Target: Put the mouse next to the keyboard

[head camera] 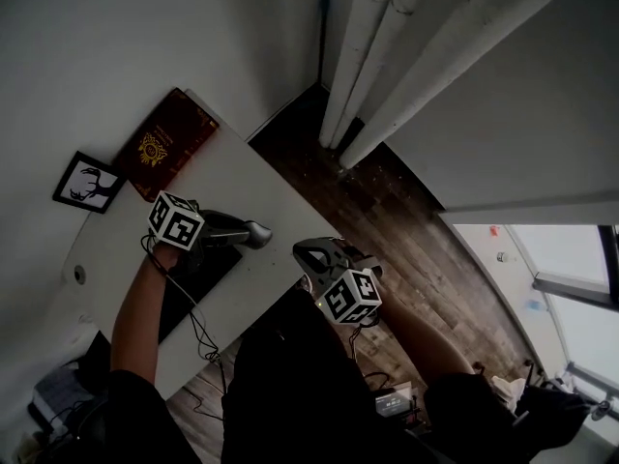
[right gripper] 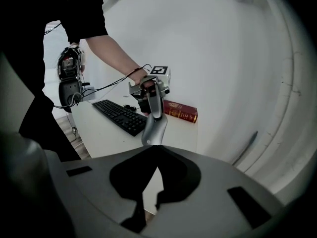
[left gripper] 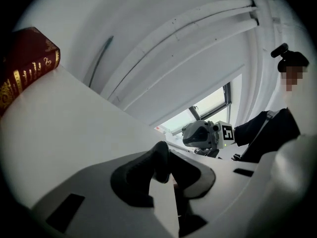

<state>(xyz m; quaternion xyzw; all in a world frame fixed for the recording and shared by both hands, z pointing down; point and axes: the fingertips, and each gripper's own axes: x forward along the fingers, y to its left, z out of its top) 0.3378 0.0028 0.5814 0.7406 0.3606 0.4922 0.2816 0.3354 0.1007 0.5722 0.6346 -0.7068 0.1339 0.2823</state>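
Left gripper (right gripper: 153, 105) was clamped on one end of the mouse (right gripper: 154, 129), with the forearm reaching across the keyboard (right gripper: 120, 116). In the head view the mouse's long axis ran straight on from the jaws toward 3 o'clock, keyboard at roughly 7 o'clock from it, though I couldn't tell if the mouse touched the surface (head camera: 242, 177) or hung just over it. Right gripper (head camera: 309, 254) sat closed and empty at about 4 o'clock from the mouse by the surface's edge, so I'd guess the left one only had to lower and let go.
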